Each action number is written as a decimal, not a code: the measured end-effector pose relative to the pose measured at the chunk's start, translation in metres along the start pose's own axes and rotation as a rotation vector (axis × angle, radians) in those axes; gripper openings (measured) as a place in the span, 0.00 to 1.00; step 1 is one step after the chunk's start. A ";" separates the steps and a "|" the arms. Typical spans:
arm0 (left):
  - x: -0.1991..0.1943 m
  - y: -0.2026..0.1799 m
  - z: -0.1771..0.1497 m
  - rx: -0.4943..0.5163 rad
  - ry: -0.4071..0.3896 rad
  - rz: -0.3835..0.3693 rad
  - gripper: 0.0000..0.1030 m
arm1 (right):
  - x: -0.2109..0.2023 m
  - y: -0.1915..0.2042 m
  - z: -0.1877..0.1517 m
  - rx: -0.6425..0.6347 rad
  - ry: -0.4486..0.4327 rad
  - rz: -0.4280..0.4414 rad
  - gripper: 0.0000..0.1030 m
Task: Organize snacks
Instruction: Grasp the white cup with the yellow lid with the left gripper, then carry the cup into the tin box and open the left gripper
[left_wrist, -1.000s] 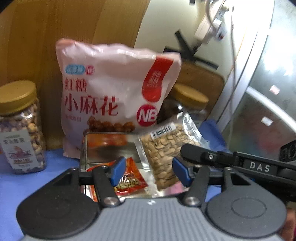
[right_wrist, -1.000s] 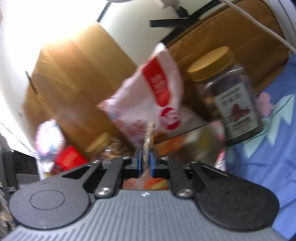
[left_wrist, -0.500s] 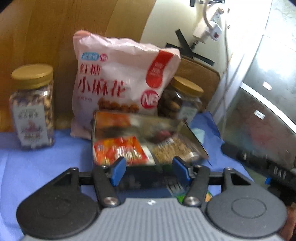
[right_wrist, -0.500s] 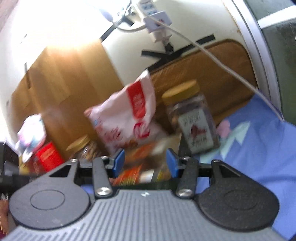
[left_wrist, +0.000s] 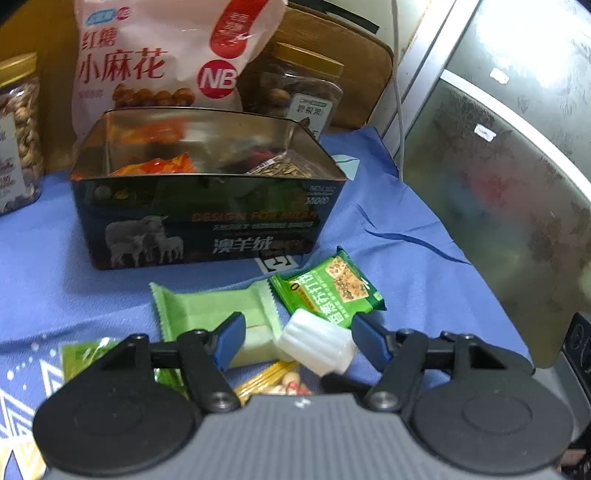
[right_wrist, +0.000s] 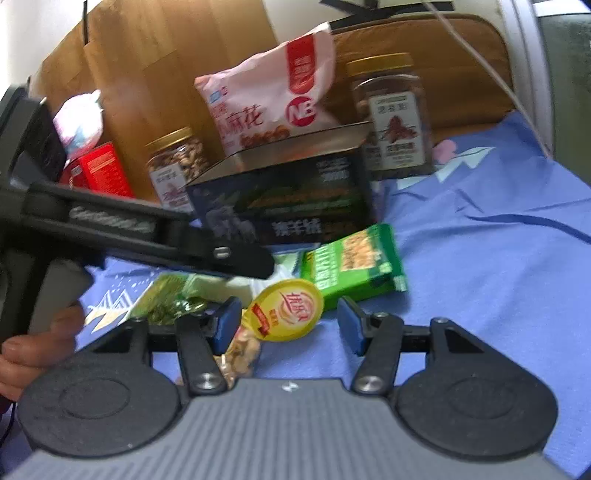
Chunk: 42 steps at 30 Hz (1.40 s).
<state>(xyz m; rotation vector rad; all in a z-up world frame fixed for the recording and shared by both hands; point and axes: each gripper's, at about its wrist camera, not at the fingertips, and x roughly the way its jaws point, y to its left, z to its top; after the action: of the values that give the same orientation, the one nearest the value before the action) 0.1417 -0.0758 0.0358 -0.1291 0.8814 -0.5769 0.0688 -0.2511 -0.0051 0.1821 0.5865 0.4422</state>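
Note:
A dark tin box (left_wrist: 207, 225) on the blue cloth holds an orange packet (left_wrist: 155, 168) and a seed packet (left_wrist: 277, 170); it also shows in the right wrist view (right_wrist: 291, 206). In front lie a pale green packet (left_wrist: 214, 306), a dark green cracker packet (left_wrist: 328, 288) (right_wrist: 354, 262), a white ribbed cup (left_wrist: 317, 341) and a yellow-lidded cup (right_wrist: 284, 308). My left gripper (left_wrist: 297, 341) is open over the white cup and pale packet. My right gripper (right_wrist: 284, 325) is open around the yellow-lidded cup. The left gripper's arm (right_wrist: 140, 236) crosses the right wrist view.
A pink snack bag (left_wrist: 166, 59) and two nut jars (left_wrist: 299, 88) (left_wrist: 16, 129) stand behind the tin against a wooden board. A red box (right_wrist: 103, 170) sits far left. A grey cabinet (left_wrist: 498, 166) borders the cloth on the right.
The right gripper let the seed packet go into the tin and opened. Both grippers pulled back and down to the loose snacks in front of the tin.

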 end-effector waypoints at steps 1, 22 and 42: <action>0.001 -0.003 0.000 0.005 -0.001 0.006 0.64 | 0.002 0.001 -0.001 -0.009 0.004 0.001 0.58; -0.042 -0.027 0.013 0.120 -0.162 0.049 0.51 | -0.016 0.027 0.030 -0.143 -0.187 0.026 0.45; -0.010 0.029 0.082 0.022 -0.230 0.145 0.55 | 0.071 0.015 0.090 -0.178 -0.224 -0.100 0.57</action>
<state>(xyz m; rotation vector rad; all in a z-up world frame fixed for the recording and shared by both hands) 0.2114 -0.0560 0.0850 -0.1081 0.6542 -0.4268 0.1680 -0.2088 0.0383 0.0306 0.3326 0.3686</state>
